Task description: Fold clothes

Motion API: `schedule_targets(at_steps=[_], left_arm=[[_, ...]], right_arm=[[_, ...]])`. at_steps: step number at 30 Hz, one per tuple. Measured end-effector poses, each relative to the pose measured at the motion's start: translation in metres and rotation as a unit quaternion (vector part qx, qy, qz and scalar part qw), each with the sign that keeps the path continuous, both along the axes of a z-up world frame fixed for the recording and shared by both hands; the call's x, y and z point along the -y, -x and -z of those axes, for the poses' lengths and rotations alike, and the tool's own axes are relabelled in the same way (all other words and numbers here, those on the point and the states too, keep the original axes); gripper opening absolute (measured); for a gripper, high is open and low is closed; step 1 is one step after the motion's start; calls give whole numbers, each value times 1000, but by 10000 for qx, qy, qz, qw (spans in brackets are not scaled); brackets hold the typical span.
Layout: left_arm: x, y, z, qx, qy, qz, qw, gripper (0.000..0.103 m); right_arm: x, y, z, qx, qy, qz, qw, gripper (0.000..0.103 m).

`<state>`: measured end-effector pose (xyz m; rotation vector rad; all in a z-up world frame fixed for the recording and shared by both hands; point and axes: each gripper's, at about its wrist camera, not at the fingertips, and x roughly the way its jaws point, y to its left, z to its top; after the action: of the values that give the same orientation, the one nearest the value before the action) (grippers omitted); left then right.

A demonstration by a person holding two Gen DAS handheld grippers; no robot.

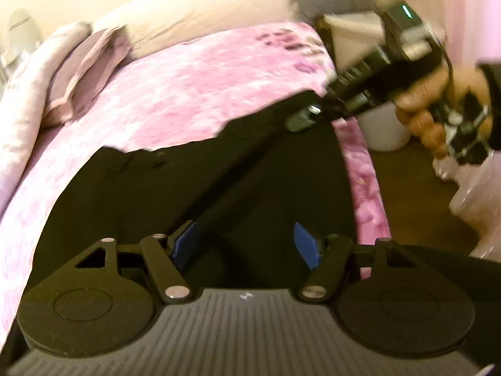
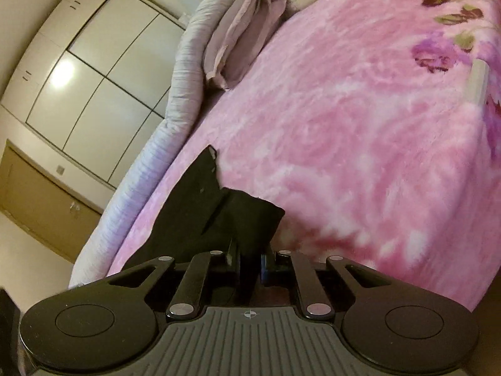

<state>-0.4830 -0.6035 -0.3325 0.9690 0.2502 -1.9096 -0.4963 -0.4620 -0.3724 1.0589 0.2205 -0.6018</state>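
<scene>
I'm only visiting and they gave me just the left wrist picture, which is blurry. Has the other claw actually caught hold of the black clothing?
Observer: Yes. In the right wrist view the right claw is pinched on a bunched-up edge of the black garment.
Operator: And what is off to the side of the bed? My picture shows none of that.
Observer: Past the pink blanket, to the left in that view, stands a white wardrobe with a bright light reflected in one of its doors.
</scene>
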Motion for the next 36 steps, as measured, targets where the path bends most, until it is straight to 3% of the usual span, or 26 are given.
schedule_targets(at_steps=[3,5,8,13,17,20,22,23,24,25,26,29,36], left_arm=[[22,-41,-23,174,52,-237,9996,67],[47,-70,-34,368,87,-402,9985,68],[106,-114,-36,498,10,-723,9961,68],[207,-172,-20,113,-224,-1100,9936,68],[263,-193,3,-293,-525,-1064,9925,67],[287,-195,19,-433,-833,-854,9919,58],[296,-192,27,-427,-1029,-704,9913,58],[300,-190,31,-424,-1127,-629,9907,51],[302,-189,32,-397,-1180,-546,9907,33],[300,-188,29,-333,-1164,-452,9916,21],[298,-186,25,-263,-1091,-395,9929,1],[293,-183,8,-69,-618,-409,9972,1],[310,-186,-12,-374,51,-779,9962,1]], right_arm=[[-10,5,-5,-138,106,-124,9998,11],[-12,1,-9,-310,204,-216,9991,29],[-14,-2,-11,-467,310,-272,9981,39],[-20,-14,-9,-594,583,-219,9963,40],[-25,-22,-2,-614,705,-139,9955,40],[-30,-26,1,-568,790,-46,9952,40],[-33,-28,3,-542,755,53,9957,40],[-33,-28,3,-534,720,85,9959,40],[-32,-28,2,-550,660,134,9962,38],[-31,-27,1,-565,599,183,9964,23],[-28,-26,0,-544,553,161,9969,12],[-21,-27,-9,-587,595,22,9965,10],[0,-22,-30,-461,1086,352,9924,9]])
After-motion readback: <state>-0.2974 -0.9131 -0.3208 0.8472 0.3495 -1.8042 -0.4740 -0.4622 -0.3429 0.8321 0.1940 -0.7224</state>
